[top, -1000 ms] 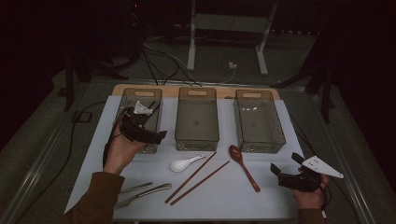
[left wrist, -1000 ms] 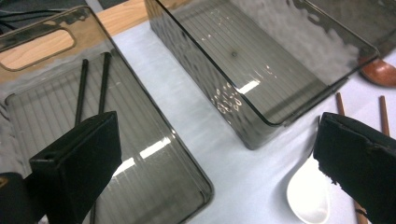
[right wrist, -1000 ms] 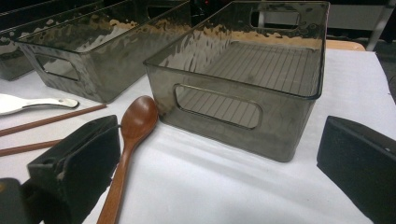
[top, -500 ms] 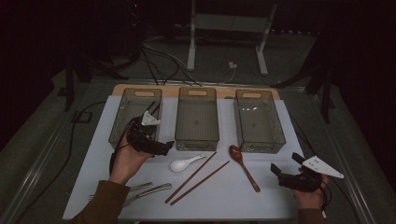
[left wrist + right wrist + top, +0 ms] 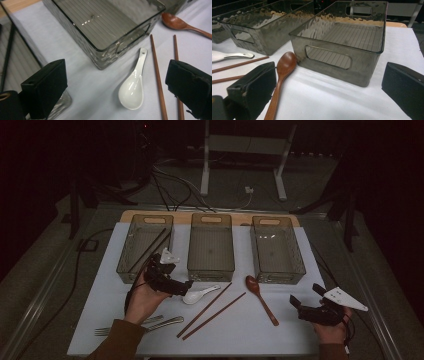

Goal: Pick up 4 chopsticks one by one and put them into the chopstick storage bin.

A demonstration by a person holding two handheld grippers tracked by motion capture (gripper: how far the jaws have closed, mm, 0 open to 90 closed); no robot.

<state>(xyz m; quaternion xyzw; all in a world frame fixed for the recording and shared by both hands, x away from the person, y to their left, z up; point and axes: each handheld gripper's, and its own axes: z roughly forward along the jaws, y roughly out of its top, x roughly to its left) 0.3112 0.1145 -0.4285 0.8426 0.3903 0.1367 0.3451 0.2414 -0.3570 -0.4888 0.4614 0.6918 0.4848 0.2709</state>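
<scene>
the wooden spoon [image 5: 183, 23] runs off the right edge of the left gripper view, its handle end cut off (the chopsticks [image 5: 158, 80] leave by the bottom edge).

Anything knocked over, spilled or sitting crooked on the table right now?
Nothing stands out. The three bins sit upright in a row, and the white spoon, chopsticks and wooden spoon lie flat on the mat, unspilled.

High view dim, bkgd black; claw views brighter, jaws blurred.
</scene>
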